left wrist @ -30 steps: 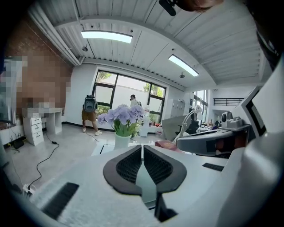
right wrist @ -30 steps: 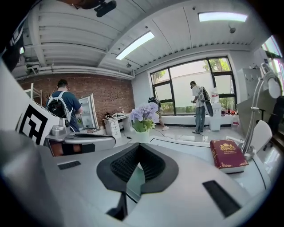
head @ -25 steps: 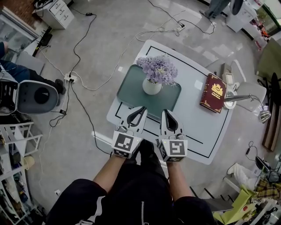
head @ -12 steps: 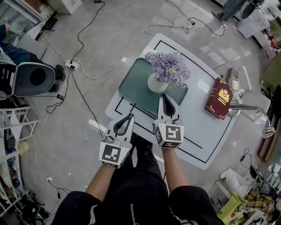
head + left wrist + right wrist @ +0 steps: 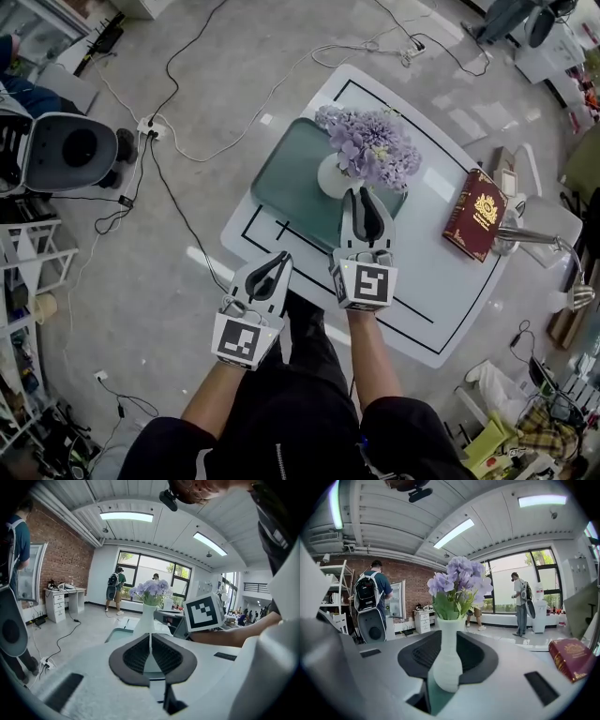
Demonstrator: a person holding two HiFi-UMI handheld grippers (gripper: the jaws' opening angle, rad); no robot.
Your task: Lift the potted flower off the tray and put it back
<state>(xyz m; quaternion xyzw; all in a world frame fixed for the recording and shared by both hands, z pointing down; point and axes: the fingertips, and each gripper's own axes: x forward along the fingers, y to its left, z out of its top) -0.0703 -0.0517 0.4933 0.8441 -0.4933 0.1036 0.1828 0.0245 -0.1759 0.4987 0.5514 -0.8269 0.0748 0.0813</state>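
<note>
potted flower: potted flower (image 5: pixel 370 148) with pale purple blooms and green leaves in a slim white ribbed vase, upright.
location: it stands on the grey-green rounded rectangular tray (image 5: pixel 281 183), toward the tray's right side in the head view. Base down on the tray, not lifted.
right tool: right tool (image 5: pixel 360 193) reaches in over the tray's near edge, with its tips right at the vase's base. Jaws are a little apart and have just been opening. The right gripper view shows the vase's belly in the gap at the tips, with tray green below it. No clamp visible, and I can't tell if a pad touches the vase.
left tool: left tool (image 5: pixel 279 261) has its jaws together with only a hairline seam between the pads, nothing in them. It sits at the tabletop's near edge, left of the right tool and further back, short of the tray. Its own view has the vase straight ahead beyond the tips.
tabletop: white rounded-square tabletop (image 5: pixel 441 300) with a black border line. The tray lies inside the line.
book: dark red hardback book with a gold emblem (image 5: pixel 480 214), flat on the tabletop right of the tray, apart from it.
floor: pale tiled floor with loose black and white cables (image 5: pixel 178 141). A grey-and-white round-faced machine (image 5: pixel 70 150) stands well left of the tabletop.
background: a person with a backpack (image 5: pixel 370 592) stands by the brick wall.
</note>
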